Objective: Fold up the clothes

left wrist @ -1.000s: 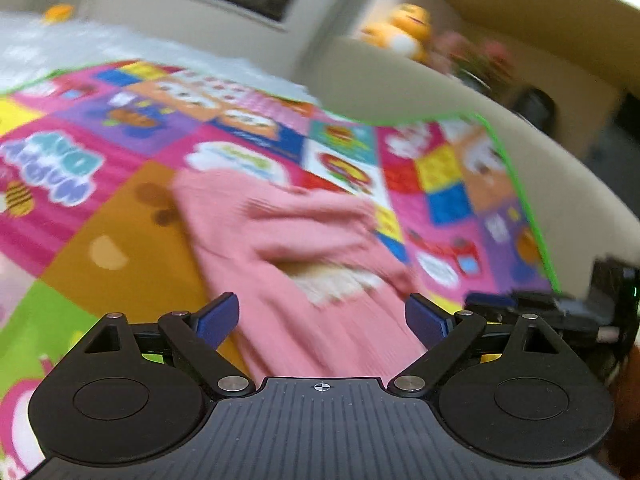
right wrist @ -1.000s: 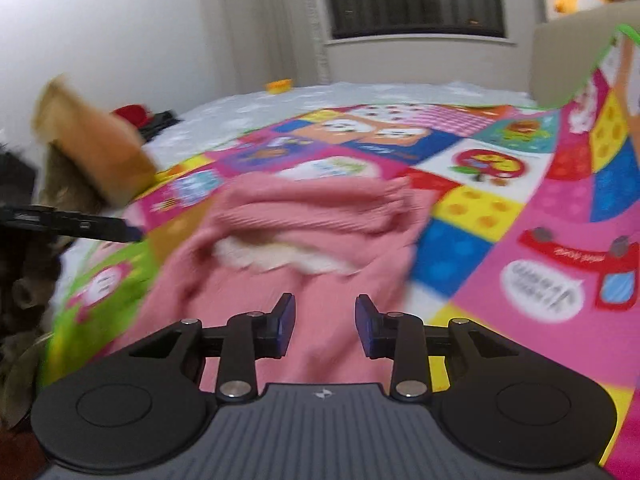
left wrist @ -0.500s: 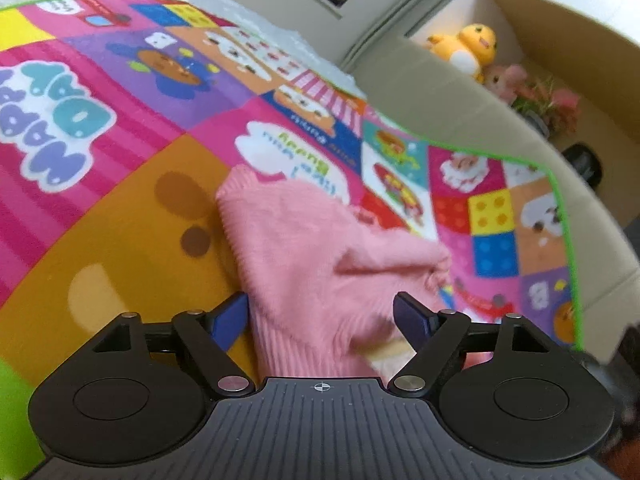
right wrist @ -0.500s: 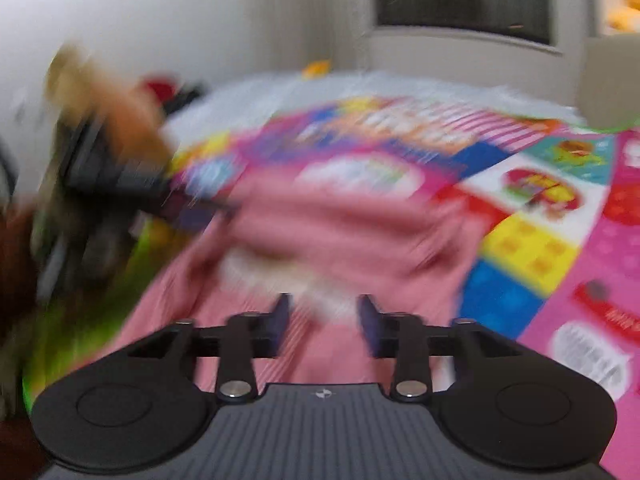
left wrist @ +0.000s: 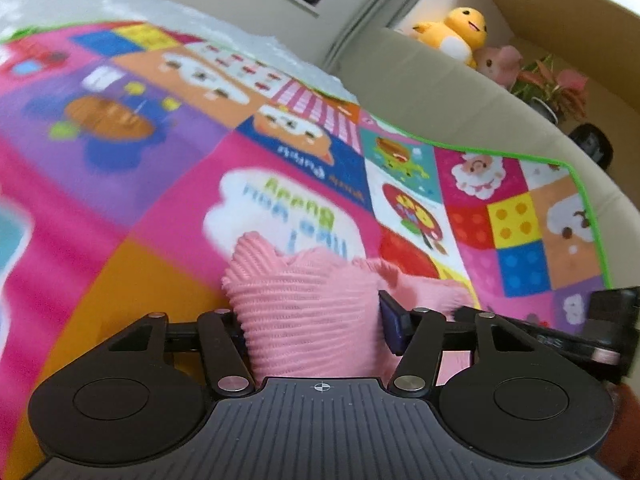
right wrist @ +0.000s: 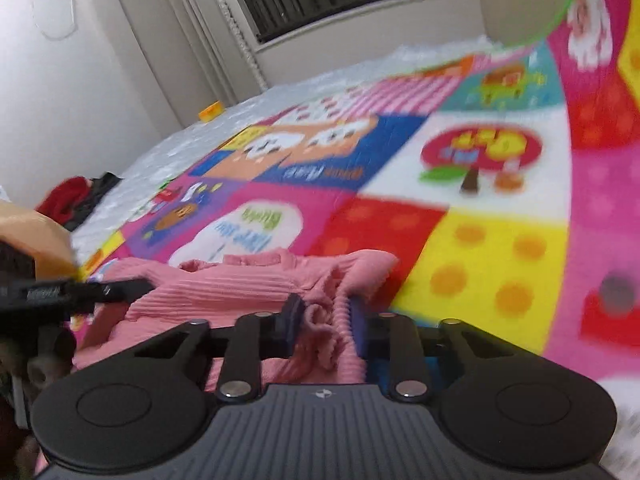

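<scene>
A pink ribbed sweater [left wrist: 304,292] lies bunched on a colourful play mat [left wrist: 160,184]. My left gripper [left wrist: 312,324] has a thick fold of it filling the space between its fingers, and the fold stands up from the mat. In the right wrist view the sweater [right wrist: 240,284] stretches to the left, and my right gripper [right wrist: 325,320] is shut on a ruffled edge of it. Each view catches the other gripper at its side: the right gripper [left wrist: 600,320] and the left gripper [right wrist: 60,292].
The mat [right wrist: 500,264] has a green border and runs up a beige cushioned back [left wrist: 440,92]. Plush toys [left wrist: 460,32] and a potted plant [left wrist: 552,84] sit behind it. A pile of red and dark cloth [right wrist: 68,196] lies far left, by a white wall.
Both grippers have come down and in on the sweater. The left fingers have narrowed onto a fold and the right fingers have pinched the ruffled edge. The sweater is more bunched.
</scene>
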`<state>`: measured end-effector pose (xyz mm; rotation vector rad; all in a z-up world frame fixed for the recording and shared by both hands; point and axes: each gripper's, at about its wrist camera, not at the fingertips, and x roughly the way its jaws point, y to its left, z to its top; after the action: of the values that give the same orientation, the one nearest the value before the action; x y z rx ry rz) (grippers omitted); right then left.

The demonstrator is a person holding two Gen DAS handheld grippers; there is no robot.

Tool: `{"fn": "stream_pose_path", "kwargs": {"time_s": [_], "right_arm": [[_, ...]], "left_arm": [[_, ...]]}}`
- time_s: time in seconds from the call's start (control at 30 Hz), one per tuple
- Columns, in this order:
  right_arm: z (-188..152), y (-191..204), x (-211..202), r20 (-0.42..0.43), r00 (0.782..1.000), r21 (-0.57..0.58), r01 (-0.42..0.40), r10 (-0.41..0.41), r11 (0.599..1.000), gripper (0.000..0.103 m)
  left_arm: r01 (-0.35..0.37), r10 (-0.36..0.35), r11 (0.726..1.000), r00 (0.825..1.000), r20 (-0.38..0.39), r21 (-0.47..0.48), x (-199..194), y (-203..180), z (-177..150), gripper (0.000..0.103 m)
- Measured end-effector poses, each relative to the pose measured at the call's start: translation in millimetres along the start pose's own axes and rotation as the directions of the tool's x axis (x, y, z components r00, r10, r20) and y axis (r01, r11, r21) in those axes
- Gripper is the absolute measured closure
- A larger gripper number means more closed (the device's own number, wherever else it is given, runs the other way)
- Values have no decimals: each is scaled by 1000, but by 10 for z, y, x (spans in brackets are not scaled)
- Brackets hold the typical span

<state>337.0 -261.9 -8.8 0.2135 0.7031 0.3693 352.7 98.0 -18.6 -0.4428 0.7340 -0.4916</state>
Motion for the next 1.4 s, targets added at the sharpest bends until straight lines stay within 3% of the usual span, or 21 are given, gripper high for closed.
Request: {"fn": "stream_pose_path", "kwargs": {"time_s": [0.17, 0.27, 0.33, 0.47, 0.53, 0.57, 0.6, 0.7, 0.77, 0.83, 0.93, 1.0, 1.17, 1.27, 1.4], "right_arm": [[100, -92, -103, -20, 991, -38, 135, -135, 990, 75], [78, -110, -275, 20, 997, -2, 74, -74, 997, 68], [45, -71, -271, 27, 999, 17, 23, -24, 1000, 66], [-22, 119, 7, 19, 998, -32, 59, -58, 998, 57], [-35, 181, 155, -2, 998, -39, 64, -64, 997, 65], [-28, 227, 159, 1, 998, -50, 68, -68, 996, 86], [-10, 284, 116, 22, 997, -63, 72, -71, 995, 90], [90, 360, -115, 99, 994, -69, 61, -54, 996, 90], [123, 321, -149, 83, 994, -67, 75, -69, 995, 90], [156, 283, -184, 67, 994, -67, 89, -85, 994, 89], [-2, 187, 26, -24, 986, -90, 162, -164, 983, 74], [-114, 144, 86, -22, 981, -103, 187, -191, 977, 60], [-109, 243, -232, 53, 977, -124, 209, -204, 970, 58], [-183, 329, -596, 99, 981, -154, 182, -168, 971, 58], [-430, 391, -976, 73, 990, -146, 131, -121, 981, 58]], "left_arm": [[-45, 42, 996, 998, 40, 76, -26, -133, 44, 38], [-79, 63, 986, 992, 113, 145, -369, -264, -236, 23], [-52, 29, 986, 989, 145, 157, -582, -342, -436, 16], [42, -60, 991, 988, 144, 127, -713, -375, -779, 8], [42, -55, 995, 988, 144, 92, -673, -310, -902, 6], [37, -49, 996, 988, 150, 78, -651, -261, -944, 5], [55, -63, 997, 987, 151, 51, -648, -214, -933, 5], [132, -126, 991, 979, 161, -31, -655, -48, -902, 1], [155, -143, 986, 975, 172, -57, -662, 5, -896, 1], [157, -145, 986, 973, 177, -57, -663, 9, -898, 1], [160, -148, 986, 972, 184, -54, -661, 12, -904, 1], [172, -157, 983, 970, 187, -67, -664, 37, -903, 1], [192, -174, 978, 966, 192, -84, -664, 73, -909, 0], [208, -185, 973, 962, 199, -99, -665, 103, -914, 0], [222, -196, 968, 959, 205, -113, -666, 136, -916, 0]]}}
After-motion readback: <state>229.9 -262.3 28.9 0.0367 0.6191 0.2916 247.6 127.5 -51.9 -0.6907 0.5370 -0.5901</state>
